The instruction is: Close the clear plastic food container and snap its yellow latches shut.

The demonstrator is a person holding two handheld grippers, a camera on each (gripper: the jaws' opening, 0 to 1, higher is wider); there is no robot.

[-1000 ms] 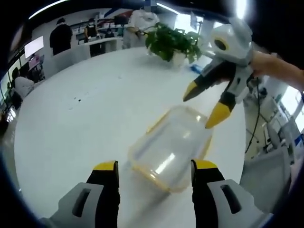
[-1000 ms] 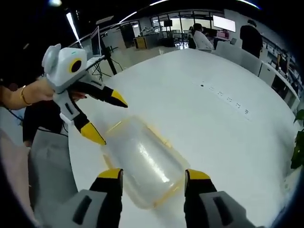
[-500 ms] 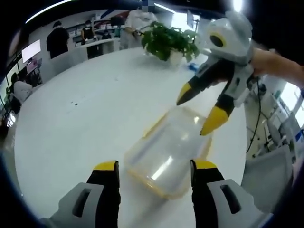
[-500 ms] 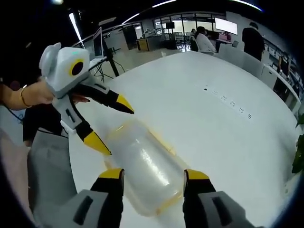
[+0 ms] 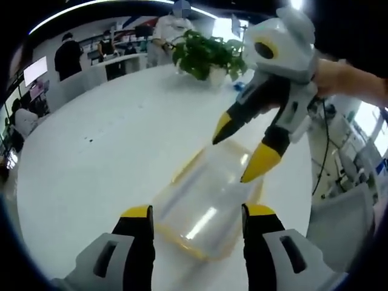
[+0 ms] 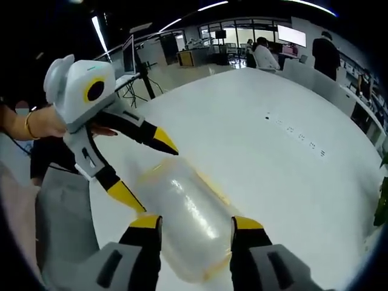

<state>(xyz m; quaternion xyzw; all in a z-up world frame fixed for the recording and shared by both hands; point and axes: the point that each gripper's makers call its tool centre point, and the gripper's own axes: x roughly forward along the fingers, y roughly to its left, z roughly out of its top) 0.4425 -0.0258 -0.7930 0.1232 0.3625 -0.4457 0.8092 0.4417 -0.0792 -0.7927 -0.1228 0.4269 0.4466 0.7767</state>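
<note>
Both views are brightly and evenly lit from ceiling strip lights (image 6: 100,33) and, in the left gripper view, from windows behind the potted plant (image 5: 206,56), so the white table (image 5: 103,157) looks almost washed out and carries only faint shadows. The clear plastic food container (image 6: 185,212) shows long white streaks of glare and is smeared by motion blur. Fisheye bending curves the table's edge, and people beyond the plant are small and soft.

You're at a broad white desk (image 5: 91,163). A leafy potted plant (image 5: 203,54) stands at its far edge, top centre; people (image 5: 66,57) and bright screens (image 6: 291,34) line the background under ceiling strip lights (image 6: 97,33).
</note>
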